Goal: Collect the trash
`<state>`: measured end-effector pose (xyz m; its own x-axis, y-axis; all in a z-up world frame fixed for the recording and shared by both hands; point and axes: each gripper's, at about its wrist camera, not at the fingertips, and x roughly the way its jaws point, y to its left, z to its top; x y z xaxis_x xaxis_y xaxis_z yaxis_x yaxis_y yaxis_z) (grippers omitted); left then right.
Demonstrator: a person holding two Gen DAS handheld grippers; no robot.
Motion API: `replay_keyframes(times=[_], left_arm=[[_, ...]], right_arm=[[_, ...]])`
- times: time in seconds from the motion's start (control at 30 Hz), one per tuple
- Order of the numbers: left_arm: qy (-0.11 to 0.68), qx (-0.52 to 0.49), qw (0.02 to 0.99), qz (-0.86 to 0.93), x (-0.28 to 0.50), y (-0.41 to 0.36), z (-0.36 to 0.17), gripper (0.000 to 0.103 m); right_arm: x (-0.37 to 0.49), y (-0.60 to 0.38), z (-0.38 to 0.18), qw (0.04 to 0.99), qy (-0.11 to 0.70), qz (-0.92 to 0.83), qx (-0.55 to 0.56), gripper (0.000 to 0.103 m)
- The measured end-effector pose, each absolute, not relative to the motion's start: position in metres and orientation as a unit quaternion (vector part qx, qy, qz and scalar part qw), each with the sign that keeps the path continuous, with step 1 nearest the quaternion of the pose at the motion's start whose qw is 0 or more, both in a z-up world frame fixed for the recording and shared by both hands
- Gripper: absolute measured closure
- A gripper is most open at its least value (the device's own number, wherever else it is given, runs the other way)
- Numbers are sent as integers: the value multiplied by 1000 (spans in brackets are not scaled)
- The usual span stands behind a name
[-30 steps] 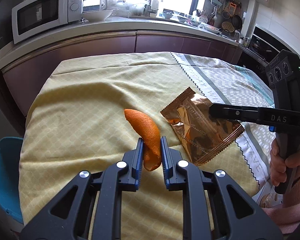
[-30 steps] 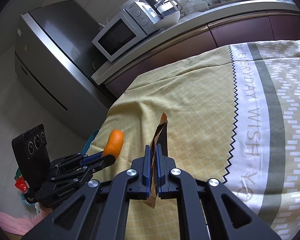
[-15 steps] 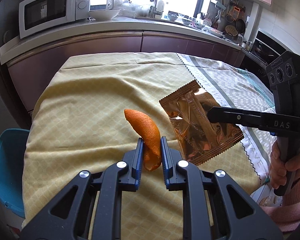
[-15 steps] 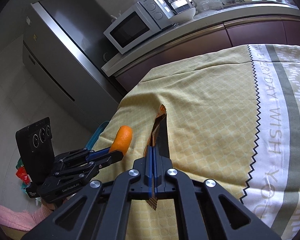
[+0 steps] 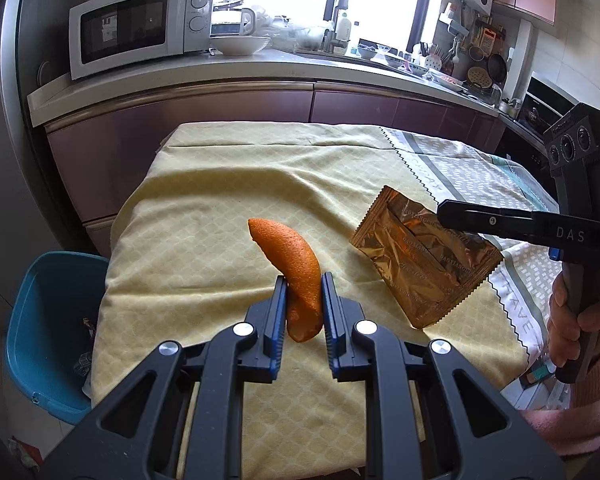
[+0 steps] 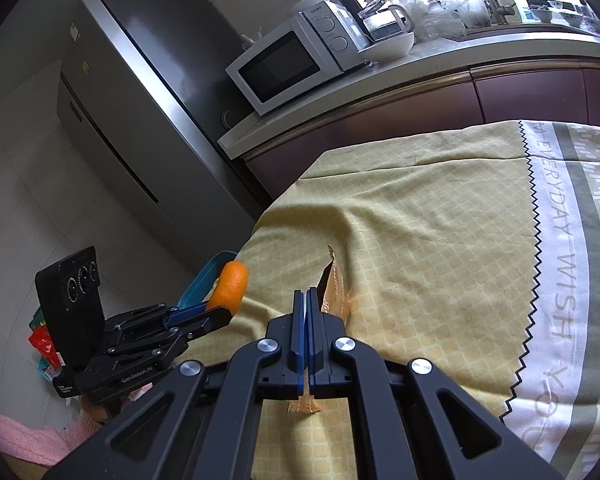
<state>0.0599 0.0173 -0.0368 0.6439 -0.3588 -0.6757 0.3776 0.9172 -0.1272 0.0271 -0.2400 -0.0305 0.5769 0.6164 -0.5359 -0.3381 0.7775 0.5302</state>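
My left gripper (image 5: 304, 288) is shut on a curved piece of orange peel (image 5: 290, 258) and holds it above the yellow tablecloth (image 5: 204, 240). The peel also shows in the right wrist view (image 6: 230, 289). My right gripper (image 6: 306, 300) is shut on a shiny brown foil wrapper (image 5: 420, 264), held edge-on above the cloth in the right wrist view (image 6: 334, 290). A blue bin (image 5: 44, 320) stands on the floor left of the table.
A kitchen counter with a white microwave (image 5: 140, 28) and a bowl (image 5: 240, 44) runs behind the table. A steel fridge (image 6: 140, 120) stands at the left. The tablecloth's right part is grey and white with lettering (image 6: 560, 260).
Both grippers have moved left with their loads. The blue bin has come further into the left wrist view.
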Motion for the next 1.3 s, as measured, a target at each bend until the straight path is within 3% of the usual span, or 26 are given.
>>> replay_keyframes(times=[0.07,0.13,0.33,0.63,1.07,1.3], left_arm=[[371,10,907,-201,59,21,-38,86],[374,7,905,-201,59,23,-40,86],[380,5,902,-204,60,22,-46,86],[375,3,899,-228,56,12,-45,86],[385,49,866,-315,46,-60,-59,86],[409,65,859,-300,57,-73,-79,85]], right_arm=[[27,-238,-33,867,372,273,188,96],[25,-238,-35,873,369,260,184,75],[20,-232,-43,886,370,230,156,58],[11,-259,-54,885,376,202,188,57],[0,-282,-79,864,409,183,230,54],[0,-280,-81,858,407,202,237,45]])
